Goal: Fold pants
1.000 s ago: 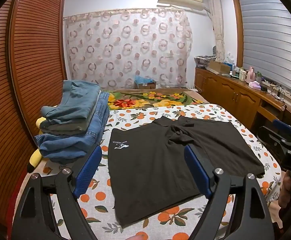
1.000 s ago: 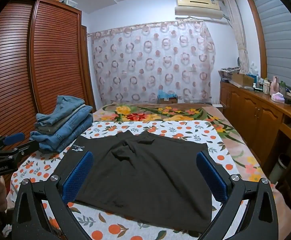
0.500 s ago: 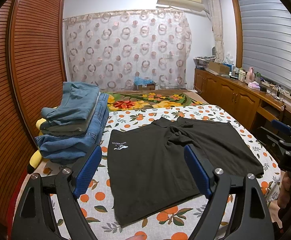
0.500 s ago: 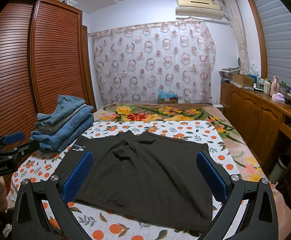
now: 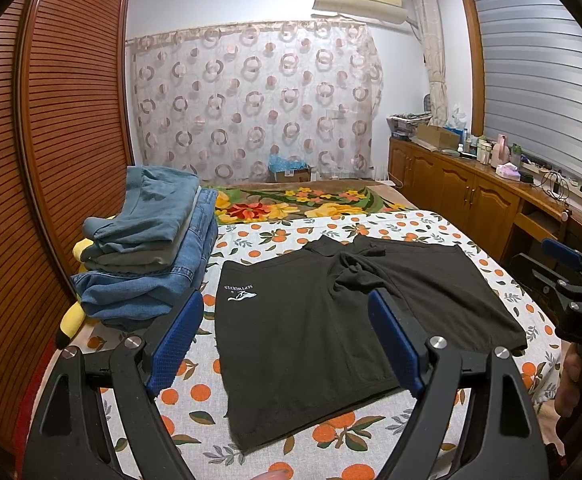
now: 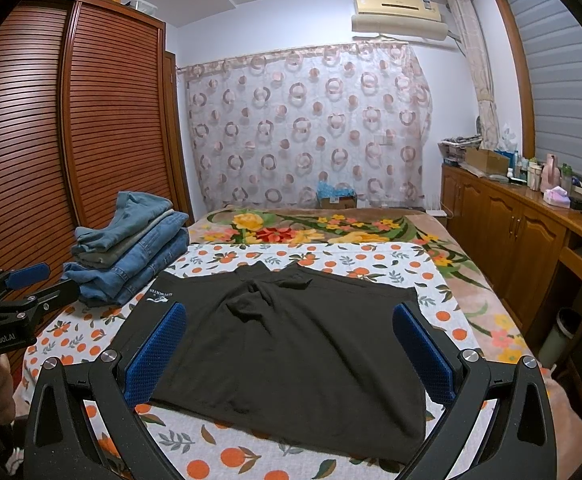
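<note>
In the left wrist view, the left gripper (image 5: 285, 338) filled the lower frame, its blue pads spread wide and holding nothing. The black pants (image 5: 347, 320) lay flat on the orange-print sheet (image 5: 407, 226) at centre. A stack of folded jeans (image 5: 147, 248) sat at middle left, and the right gripper (image 5: 571, 284) showed at the right edge.

In the right wrist view, the right gripper (image 6: 289, 354) likewise stood wide and empty at the bottom, the pants (image 6: 291, 344) at lower centre, the jeans (image 6: 131, 248) at left

Bed (image 6: 447, 280) bears black shorts (image 6: 291, 344) beside stacked folded jeans (image 6: 131, 256).
</note>
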A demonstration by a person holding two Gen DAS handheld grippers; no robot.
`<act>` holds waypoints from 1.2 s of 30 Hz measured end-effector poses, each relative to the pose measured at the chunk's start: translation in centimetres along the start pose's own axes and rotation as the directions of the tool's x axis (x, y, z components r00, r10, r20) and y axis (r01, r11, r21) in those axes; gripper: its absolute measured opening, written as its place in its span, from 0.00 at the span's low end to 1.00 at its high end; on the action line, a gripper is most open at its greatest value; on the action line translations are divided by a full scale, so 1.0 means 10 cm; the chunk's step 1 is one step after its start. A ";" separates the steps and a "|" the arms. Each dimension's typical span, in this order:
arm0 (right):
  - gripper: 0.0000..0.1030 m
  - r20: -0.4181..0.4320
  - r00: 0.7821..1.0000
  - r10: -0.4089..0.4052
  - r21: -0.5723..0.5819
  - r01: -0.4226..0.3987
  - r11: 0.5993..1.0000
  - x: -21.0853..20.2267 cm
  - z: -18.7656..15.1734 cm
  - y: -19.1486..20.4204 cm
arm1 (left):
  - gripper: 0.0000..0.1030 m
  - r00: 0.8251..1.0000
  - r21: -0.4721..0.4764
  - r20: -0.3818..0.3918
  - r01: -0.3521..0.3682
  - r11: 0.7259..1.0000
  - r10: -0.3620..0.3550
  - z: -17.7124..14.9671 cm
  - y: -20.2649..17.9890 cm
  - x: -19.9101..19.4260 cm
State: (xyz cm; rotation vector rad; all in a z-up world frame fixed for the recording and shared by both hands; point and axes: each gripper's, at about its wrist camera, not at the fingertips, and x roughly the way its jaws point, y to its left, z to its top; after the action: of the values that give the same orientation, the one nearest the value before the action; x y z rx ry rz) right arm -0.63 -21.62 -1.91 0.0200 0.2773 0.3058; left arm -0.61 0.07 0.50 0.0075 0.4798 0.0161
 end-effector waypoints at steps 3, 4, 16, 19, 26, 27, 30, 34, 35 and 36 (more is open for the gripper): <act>1.00 -0.001 1.000 0.000 0.000 0.000 1.000 0.00 0.00 0.00 | 0.82 1.000 0.001 0.000 0.000 1.000 0.000 0.00 0.00 0.00; 1.00 0.000 1.000 0.000 0.000 0.000 1.000 0.00 0.00 0.00 | 0.82 1.000 0.001 0.000 0.000 1.000 0.000 0.00 0.00 0.00; 1.00 0.000 1.000 -0.001 0.000 0.001 1.000 0.00 0.00 0.01 | 0.82 1.000 0.002 0.002 -0.002 1.000 0.002 -0.01 -0.01 -0.01; 1.00 0.000 1.000 -0.001 0.000 0.001 1.000 0.00 0.00 0.00 | 0.82 1.000 0.003 0.003 -0.003 1.000 0.003 -0.01 -0.01 -0.01; 1.00 0.000 1.000 -0.001 -0.001 0.001 1.000 0.00 0.00 0.00 | 0.82 1.000 0.003 0.006 -0.002 1.000 0.002 0.03 -0.01 -0.04; 1.00 0.001 1.000 -0.001 -0.001 0.001 1.000 0.00 0.00 0.00 | 0.82 1.000 0.004 0.006 -0.003 1.000 0.003 0.03 -0.01 -0.04; 1.00 0.001 1.000 0.000 -0.001 0.000 1.000 0.00 0.00 0.00 | 0.82 1.000 0.004 0.006 -0.002 1.000 0.002 0.03 -0.02 -0.04; 1.00 0.001 1.000 -0.001 -0.001 0.001 1.000 0.00 0.00 0.00 | 0.82 1.000 0.005 0.007 -0.004 1.000 0.003 0.03 -0.02 -0.04; 1.00 0.002 1.000 -0.001 -0.001 0.001 1.000 0.00 0.00 0.00 | 0.82 1.000 0.004 0.007 -0.004 1.000 0.004 0.03 -0.02 -0.04; 1.00 0.001 1.000 -0.001 -0.001 0.001 1.000 0.00 0.00 0.01 | 0.82 1.000 0.004 0.007 -0.003 1.000 0.003 0.03 -0.02 -0.04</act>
State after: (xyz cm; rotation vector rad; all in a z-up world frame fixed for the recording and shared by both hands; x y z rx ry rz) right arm -0.67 -21.59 -1.88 0.0189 0.2758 0.3049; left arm -0.83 -0.13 0.91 0.0126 0.4726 0.0184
